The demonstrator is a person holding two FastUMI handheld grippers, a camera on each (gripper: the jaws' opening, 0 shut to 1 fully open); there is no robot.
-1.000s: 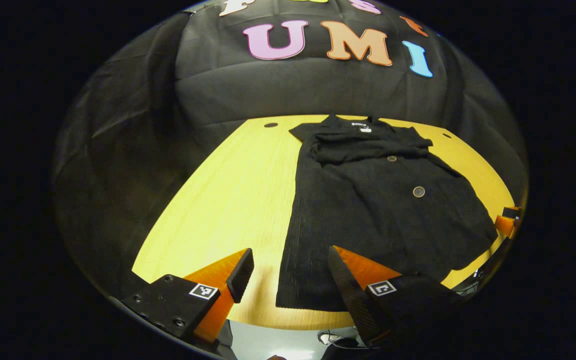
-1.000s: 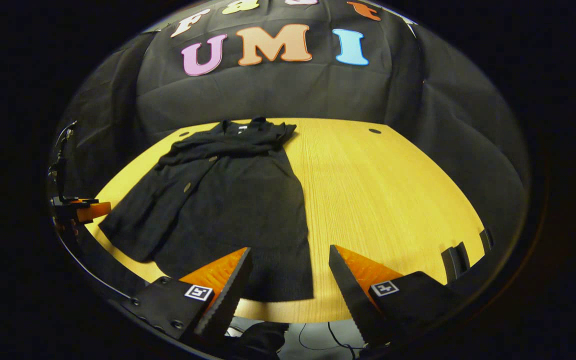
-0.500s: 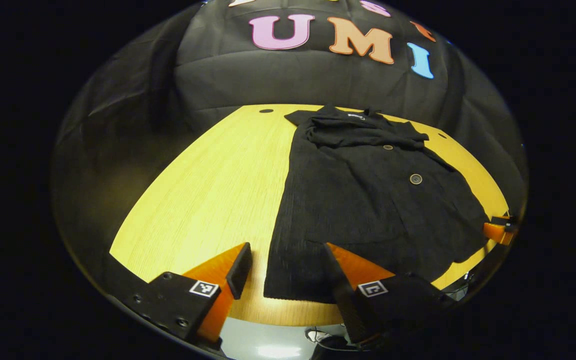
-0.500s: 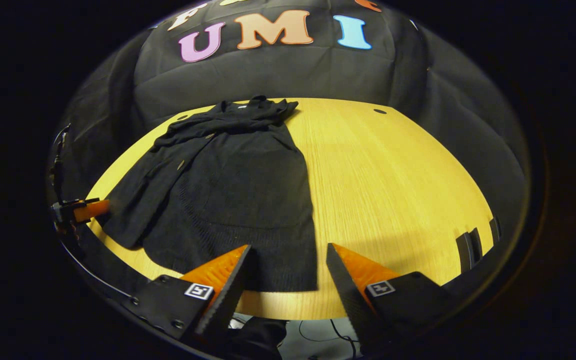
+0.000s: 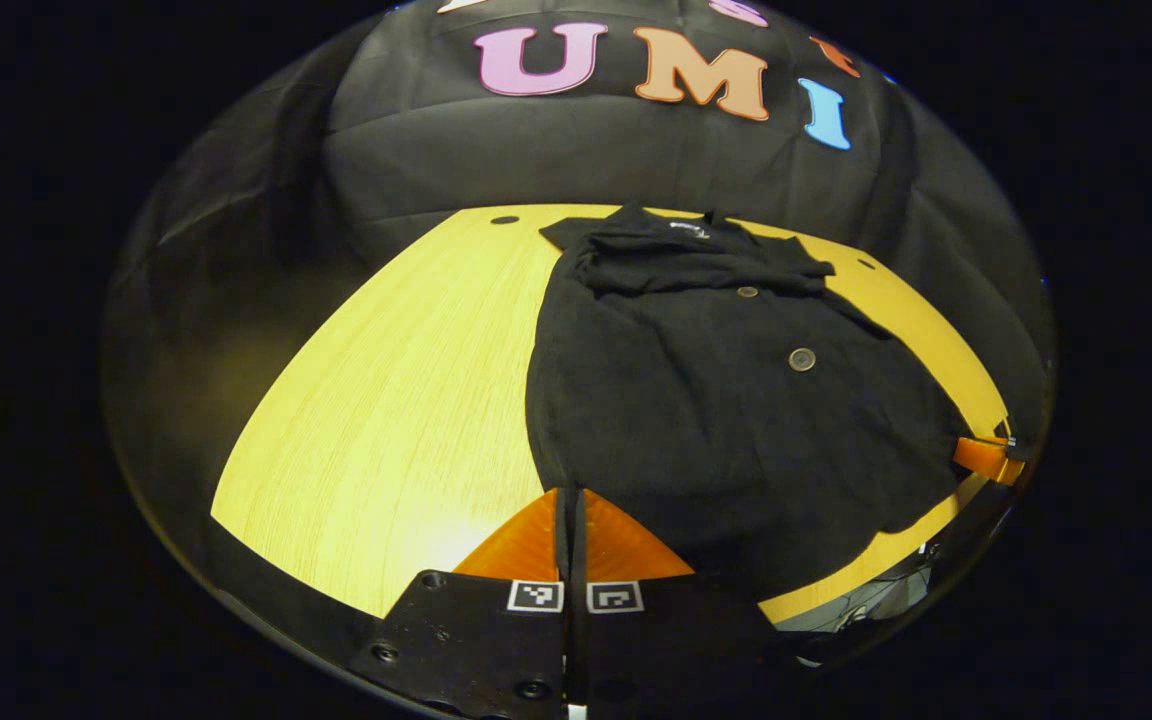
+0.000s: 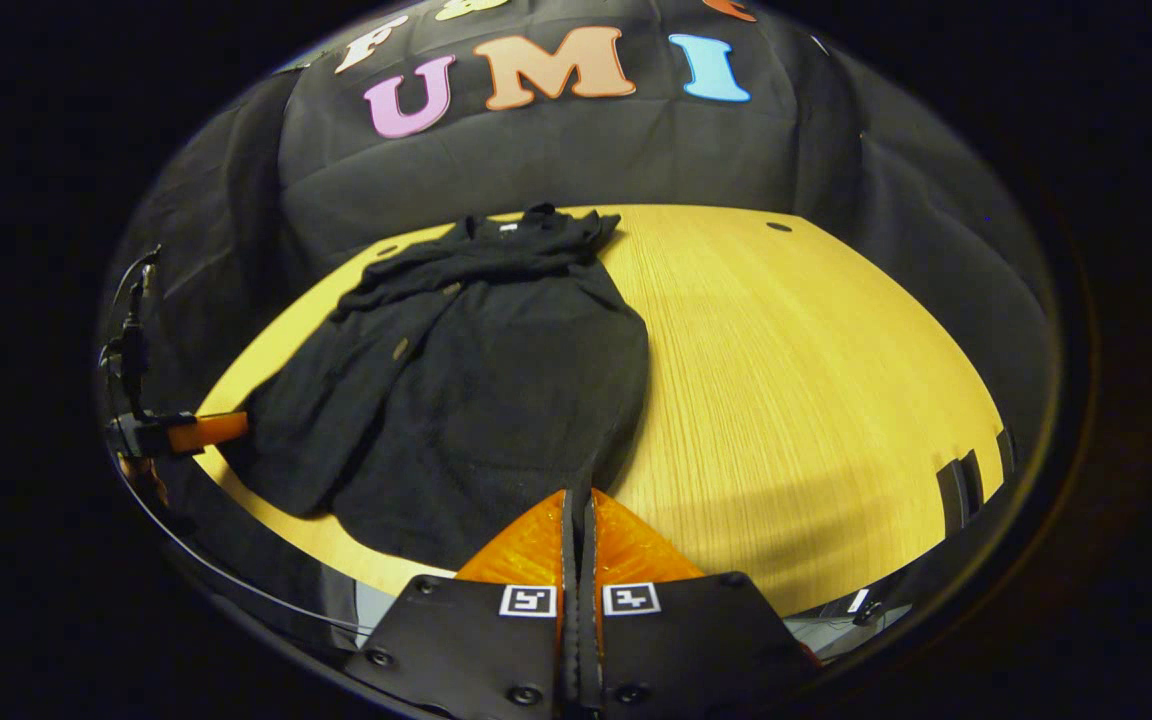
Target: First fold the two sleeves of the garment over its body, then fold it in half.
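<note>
A black buttoned garment (image 5: 726,400) lies on the yellow wooden table (image 5: 386,400), its collar toward the far edge by the booth's black cloth wall and its two sleeves already laid across the chest just below the collar. In the left gripper view, the left gripper (image 5: 570,500) is closed tight on the near left corner of the hem, its two fingers pressed together with the cloth caught between them, and the fabric rises toward it in a slight peak. In the right gripper view, the right gripper (image 6: 580,500) is likewise clamped on the near right corner of the garment (image 6: 476,390), fingers meeting with the hem pinched between them. Two round buttons (image 5: 802,359) show on the garment's front. The table (image 6: 816,380) is bare wood beside the garment.
</note>
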